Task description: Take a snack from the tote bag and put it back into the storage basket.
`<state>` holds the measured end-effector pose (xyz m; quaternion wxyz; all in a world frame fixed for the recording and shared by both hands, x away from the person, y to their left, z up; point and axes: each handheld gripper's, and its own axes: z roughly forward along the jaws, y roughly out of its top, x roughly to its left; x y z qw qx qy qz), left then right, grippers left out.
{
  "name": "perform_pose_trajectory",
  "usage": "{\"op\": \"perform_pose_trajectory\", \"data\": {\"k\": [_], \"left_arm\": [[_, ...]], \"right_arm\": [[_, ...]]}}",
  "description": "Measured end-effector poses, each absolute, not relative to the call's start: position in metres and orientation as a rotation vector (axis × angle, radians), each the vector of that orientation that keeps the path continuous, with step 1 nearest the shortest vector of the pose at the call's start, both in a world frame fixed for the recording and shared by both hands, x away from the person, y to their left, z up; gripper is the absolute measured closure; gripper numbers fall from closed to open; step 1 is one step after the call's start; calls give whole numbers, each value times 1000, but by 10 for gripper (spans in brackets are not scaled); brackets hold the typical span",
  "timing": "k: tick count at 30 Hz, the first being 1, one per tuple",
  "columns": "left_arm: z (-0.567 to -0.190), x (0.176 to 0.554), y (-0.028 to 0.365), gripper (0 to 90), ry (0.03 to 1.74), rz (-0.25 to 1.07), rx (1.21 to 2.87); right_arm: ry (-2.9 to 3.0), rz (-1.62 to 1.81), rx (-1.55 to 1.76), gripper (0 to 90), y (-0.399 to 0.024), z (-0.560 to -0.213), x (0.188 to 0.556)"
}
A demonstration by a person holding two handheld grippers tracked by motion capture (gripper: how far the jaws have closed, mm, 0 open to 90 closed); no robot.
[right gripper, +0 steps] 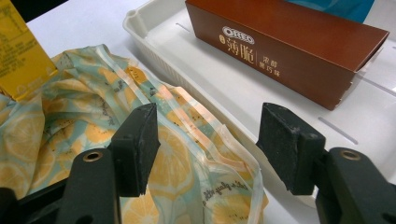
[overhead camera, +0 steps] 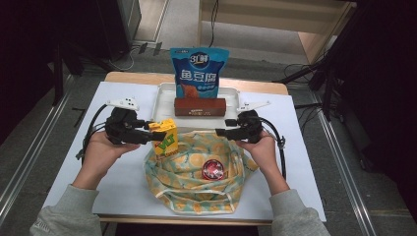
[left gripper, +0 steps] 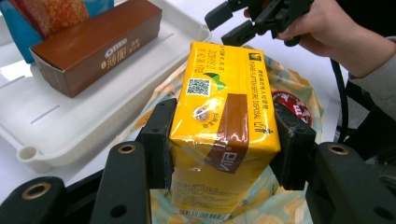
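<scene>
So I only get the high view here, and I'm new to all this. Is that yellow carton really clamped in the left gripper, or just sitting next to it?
Observer: Clamped. In the left gripper view both pads of the left gripper press the sides of the yellow carton.
Operator: And the right one, has it got the bag?
Observer: No. In the right gripper view the right gripper stands open, its jaws on either side of the fruit-print bag's rim, not pressing it.
Operator: What's that brown box?
Observer: Its side reads Oreo; the brown box lies in the white tray.
</scene>
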<state>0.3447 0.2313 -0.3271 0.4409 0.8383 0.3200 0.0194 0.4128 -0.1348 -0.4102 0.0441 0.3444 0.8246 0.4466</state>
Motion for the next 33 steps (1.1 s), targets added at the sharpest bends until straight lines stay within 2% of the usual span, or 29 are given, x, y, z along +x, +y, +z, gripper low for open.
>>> {"op": "perform_pose_trajectory", "data": {"k": [17,23,33], "left_arm": [[-323,362,228,502,793,42,2097],[-316,363,225,502,769,79,2100],[-312,379,223,502,780,51,2101]], "right_arm": [[2536,1355,1046,372,-135,-411,410],[2532,1367,1058,369,-134,-411,410],[2530,1368,1052,374,-131,-411,409]]}}
